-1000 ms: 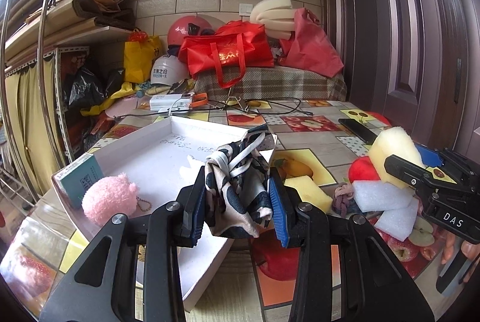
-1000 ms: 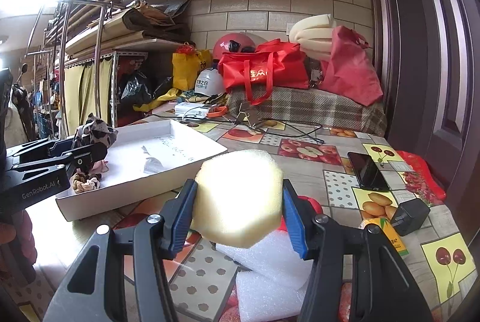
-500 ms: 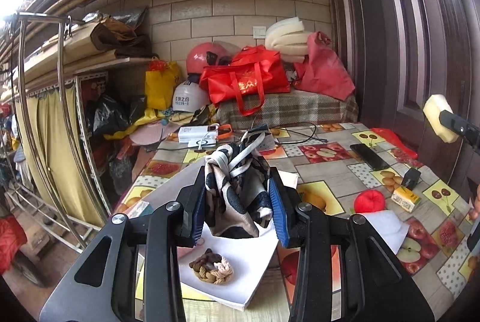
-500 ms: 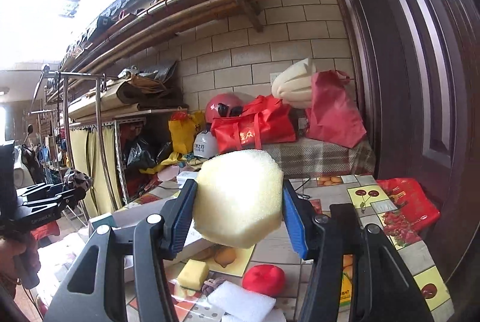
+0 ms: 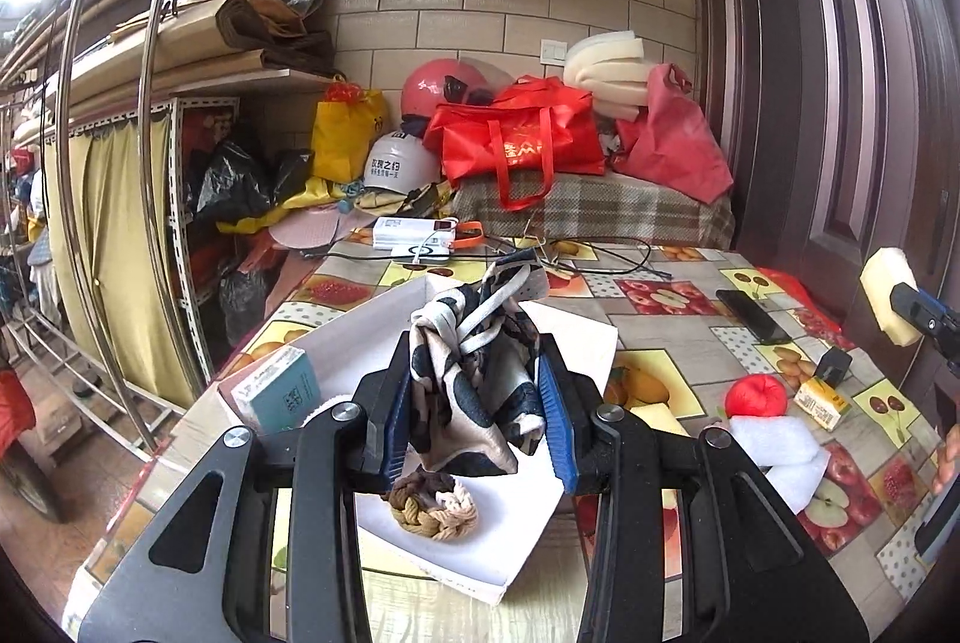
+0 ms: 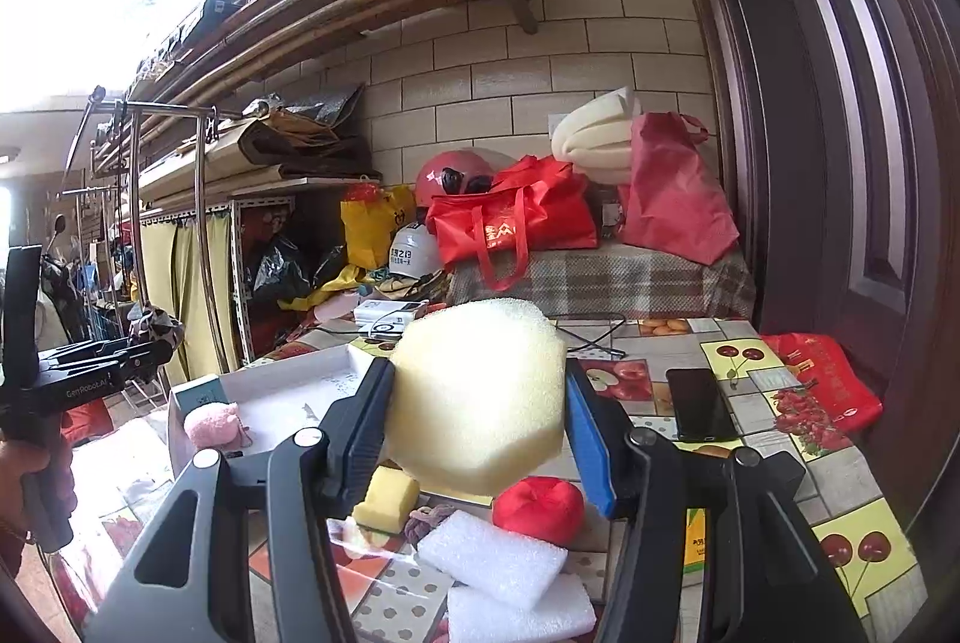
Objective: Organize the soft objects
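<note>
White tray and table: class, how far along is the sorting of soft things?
Done: braided knot and pink plush lie in the tray. In hand: left gripper holds a scarf, right gripper a sponge. Left: red ball, foam pads, small yellow sponge.

Left gripper (image 5: 475,412): black frame, triangular cut-outs, silver pivot screws, blue pads (image 5: 557,430) on the fingers. White "GenRobot.AI" lettering on its side. Right gripper (image 6: 475,424): identical construction. Bare-skinned hand (image 6: 42,487) grips the left handle.
</note>
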{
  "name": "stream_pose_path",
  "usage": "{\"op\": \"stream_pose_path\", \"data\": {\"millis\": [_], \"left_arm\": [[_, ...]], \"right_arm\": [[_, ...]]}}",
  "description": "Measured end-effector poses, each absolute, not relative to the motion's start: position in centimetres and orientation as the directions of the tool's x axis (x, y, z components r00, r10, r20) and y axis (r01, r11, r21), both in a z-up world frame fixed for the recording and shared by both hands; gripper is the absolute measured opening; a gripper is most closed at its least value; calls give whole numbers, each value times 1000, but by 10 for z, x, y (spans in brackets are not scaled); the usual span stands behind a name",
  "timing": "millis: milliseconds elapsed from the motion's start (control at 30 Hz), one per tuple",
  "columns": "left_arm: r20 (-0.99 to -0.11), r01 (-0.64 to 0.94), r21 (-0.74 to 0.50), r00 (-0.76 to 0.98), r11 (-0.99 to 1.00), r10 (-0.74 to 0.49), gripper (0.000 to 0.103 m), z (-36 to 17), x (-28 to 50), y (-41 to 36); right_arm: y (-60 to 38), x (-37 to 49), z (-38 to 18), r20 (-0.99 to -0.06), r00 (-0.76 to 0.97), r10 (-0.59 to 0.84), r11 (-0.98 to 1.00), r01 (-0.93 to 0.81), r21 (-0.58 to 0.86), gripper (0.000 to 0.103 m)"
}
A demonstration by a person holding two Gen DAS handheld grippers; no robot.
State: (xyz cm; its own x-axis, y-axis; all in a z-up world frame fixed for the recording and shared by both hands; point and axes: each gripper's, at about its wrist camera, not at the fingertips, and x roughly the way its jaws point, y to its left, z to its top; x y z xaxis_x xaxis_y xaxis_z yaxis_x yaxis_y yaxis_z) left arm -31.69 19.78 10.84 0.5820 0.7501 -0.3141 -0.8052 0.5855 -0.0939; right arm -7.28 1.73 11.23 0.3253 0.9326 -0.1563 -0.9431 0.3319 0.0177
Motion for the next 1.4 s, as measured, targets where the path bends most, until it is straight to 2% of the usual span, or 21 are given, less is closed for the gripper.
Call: {"op": "stream_pose_path", "data": {"millis": [167,267,333,400,667,800,967,1067,1133,1267,1400], "left_arm": [[-234,-836,-38,540,548,808,37,81,-325,181],[-291,-838,-42,531,543,796,37,65,-326,189],[-268,-844,-63,528,532,806,37,67,-331,190],[-259,-846,-62,527,530,810,37,66,-332,188],[-238,-887,-45,457,460,857,37,64,-350,203],[-249,-904,-95,426,416,870,37,61,-368,215],[-235,-881,-175,470,439,851,37,65,-390,214],[-235,-862,-183,505,473,831,37,69,-405,206],[-246,-843,-195,537,502,807,37,65,-416,202],[-293,-772,-309,633,556,716,37,48,-431,203],[-262,-803,-224,595,552,760,37,52,-430,194]], "right_arm": [[13,-68,90,-173,371,912,373,-927,-19,55],[12,-62,65,-211,420,883,417,-907,-61,55],[15,-52,54,-270,420,866,426,-904,-39,55],[13,-49,55,-256,427,867,441,-898,-4,55],[63,-90,48,-281,341,897,327,-940,-96,55],[87,-106,44,-301,294,907,276,-956,-100,55],[86,-107,46,-281,286,916,277,-958,-74,55],[78,-100,49,-269,291,918,296,-955,-23,55],[72,-99,50,-261,286,922,296,-955,2,55],[68,-104,52,-232,286,930,294,-956,3,55],[67,-110,53,-220,289,932,292,-956,-21,55]]}}
